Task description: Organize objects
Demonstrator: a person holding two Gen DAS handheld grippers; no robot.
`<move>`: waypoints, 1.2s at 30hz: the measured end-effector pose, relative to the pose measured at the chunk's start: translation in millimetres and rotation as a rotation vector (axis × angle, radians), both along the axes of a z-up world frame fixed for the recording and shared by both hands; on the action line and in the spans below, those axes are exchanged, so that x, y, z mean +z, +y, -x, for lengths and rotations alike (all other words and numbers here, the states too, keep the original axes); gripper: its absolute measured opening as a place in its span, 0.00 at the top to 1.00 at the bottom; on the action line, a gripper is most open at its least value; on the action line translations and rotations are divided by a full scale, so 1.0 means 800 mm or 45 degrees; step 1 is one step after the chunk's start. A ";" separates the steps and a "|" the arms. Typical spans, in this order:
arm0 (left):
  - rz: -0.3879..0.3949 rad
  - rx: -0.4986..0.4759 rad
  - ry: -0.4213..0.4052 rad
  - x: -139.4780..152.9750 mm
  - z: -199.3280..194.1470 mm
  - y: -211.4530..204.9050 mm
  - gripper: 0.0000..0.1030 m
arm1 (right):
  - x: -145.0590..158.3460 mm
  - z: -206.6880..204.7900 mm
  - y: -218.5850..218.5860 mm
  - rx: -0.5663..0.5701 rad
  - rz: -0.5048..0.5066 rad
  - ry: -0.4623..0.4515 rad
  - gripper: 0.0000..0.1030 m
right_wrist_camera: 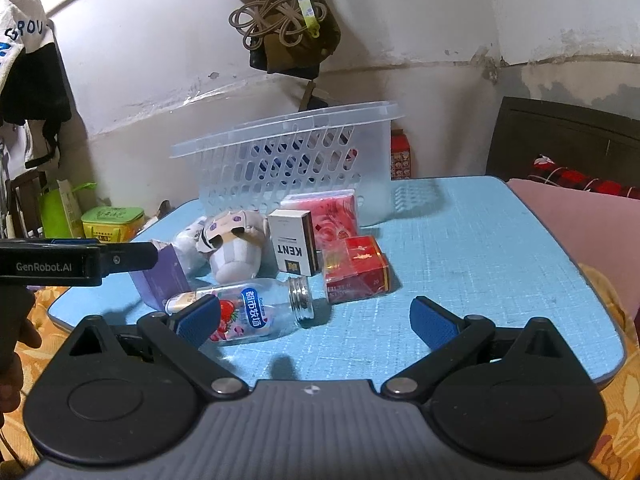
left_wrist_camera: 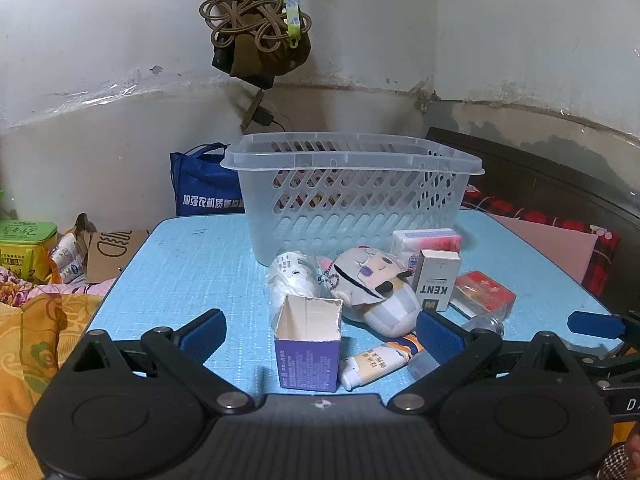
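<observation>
A clear plastic basket (left_wrist_camera: 352, 196) stands at the back of the blue table (left_wrist_camera: 192, 264); it also shows in the right wrist view (right_wrist_camera: 288, 168). In front of it lie a purple open box (left_wrist_camera: 308, 354), a plush doll (left_wrist_camera: 372, 284), a white KENT pack (left_wrist_camera: 438, 280), a red pack (left_wrist_camera: 486, 294), a pink tissue pack (left_wrist_camera: 428, 240), a tube (left_wrist_camera: 380, 362) and a wrapped roll (left_wrist_camera: 290, 280). A clear bottle (right_wrist_camera: 256, 312) lies on its side. My left gripper (left_wrist_camera: 320, 338) is open around the purple box. My right gripper (right_wrist_camera: 314, 322) is open, its left finger by the bottle.
A blue bag (left_wrist_camera: 204, 188) and a green tin (left_wrist_camera: 26, 248) sit left of the table, on yellow floral bedding (left_wrist_camera: 40, 332). A pink and red cushion (left_wrist_camera: 560, 248) lies to the right. Bags and cords hang on the wall (left_wrist_camera: 260, 32).
</observation>
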State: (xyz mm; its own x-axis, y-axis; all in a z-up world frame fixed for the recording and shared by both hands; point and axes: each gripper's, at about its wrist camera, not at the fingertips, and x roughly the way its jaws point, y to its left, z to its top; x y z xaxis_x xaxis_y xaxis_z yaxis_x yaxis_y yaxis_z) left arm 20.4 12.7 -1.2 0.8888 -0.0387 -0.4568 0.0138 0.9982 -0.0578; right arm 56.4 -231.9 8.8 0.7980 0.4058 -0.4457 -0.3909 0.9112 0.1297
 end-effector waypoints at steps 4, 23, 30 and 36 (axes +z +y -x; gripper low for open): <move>-0.002 0.000 -0.001 0.000 0.000 0.000 0.00 | 0.000 0.000 -0.002 -0.005 -0.007 -0.002 0.00; 0.012 0.001 -0.011 -0.001 0.001 0.001 0.00 | -0.002 -0.004 -0.006 -0.027 -0.052 -0.003 0.00; 0.007 0.006 -0.013 -0.003 0.001 0.000 0.00 | -0.004 -0.006 -0.008 -0.026 -0.066 0.008 0.00; 0.008 0.005 -0.015 -0.004 0.001 0.000 0.00 | -0.004 -0.006 -0.008 -0.017 -0.075 0.007 0.00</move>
State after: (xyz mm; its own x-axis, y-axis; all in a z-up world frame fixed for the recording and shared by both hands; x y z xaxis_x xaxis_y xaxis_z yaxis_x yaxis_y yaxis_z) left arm 19.8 12.8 -4.0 0.8944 -0.0384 -0.4456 0.0109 0.9979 -0.0642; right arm 61.0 -238.4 5.3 0.8013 0.4207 -0.4254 -0.3777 0.9071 0.1856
